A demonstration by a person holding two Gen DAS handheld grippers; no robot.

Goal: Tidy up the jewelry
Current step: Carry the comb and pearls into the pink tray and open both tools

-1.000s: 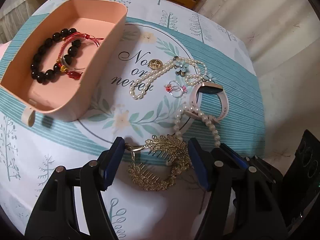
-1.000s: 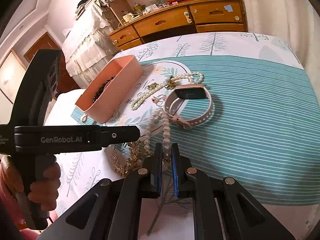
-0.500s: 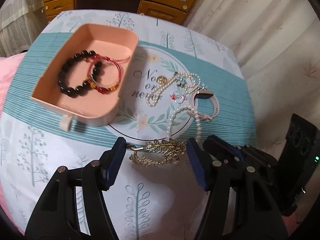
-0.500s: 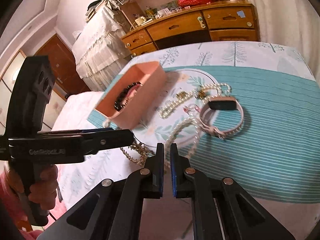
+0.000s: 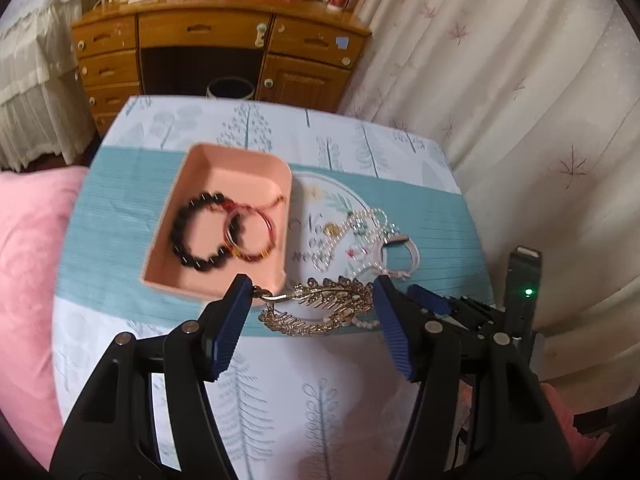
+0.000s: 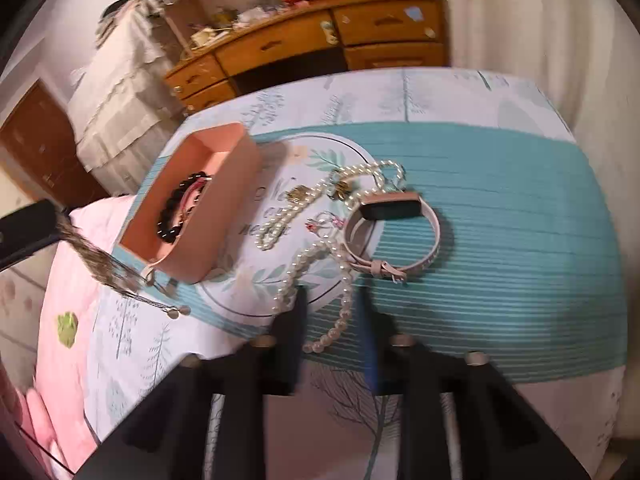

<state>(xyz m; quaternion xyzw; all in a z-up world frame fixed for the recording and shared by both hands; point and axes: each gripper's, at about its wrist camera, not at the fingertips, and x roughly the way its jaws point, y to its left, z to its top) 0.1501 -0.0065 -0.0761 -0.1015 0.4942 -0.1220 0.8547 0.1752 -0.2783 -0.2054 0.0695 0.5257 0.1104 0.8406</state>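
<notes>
My left gripper point(image 5: 310, 312) holds a gold leaf hair comb point(image 5: 320, 308) between its fingers, lifted above the table near the pink tray point(image 5: 244, 164). The tray holds a black bead bracelet point(image 5: 200, 236) and a red string bracelet point(image 5: 252, 236). In the right wrist view my right gripper point(image 6: 334, 336) is open over the end of a pearl strand point(image 6: 316, 276). A pink watch point(image 6: 394, 232), a pearl necklace point(image 6: 316, 200) and small earrings point(image 6: 326, 222) lie on the cloth. The comb hangs blurred at the left in the right wrist view point(image 6: 104, 264).
The table carries a teal and white tree-print cloth point(image 6: 520, 208). A wooden dresser point(image 5: 216, 56) stands beyond it, curtains point(image 5: 520, 100) to the right, pink bedding point(image 5: 28, 264) on the left.
My left gripper has risen with the comb, well above the table. My right gripper has opened and let the pearl strand lie on the cloth.
</notes>
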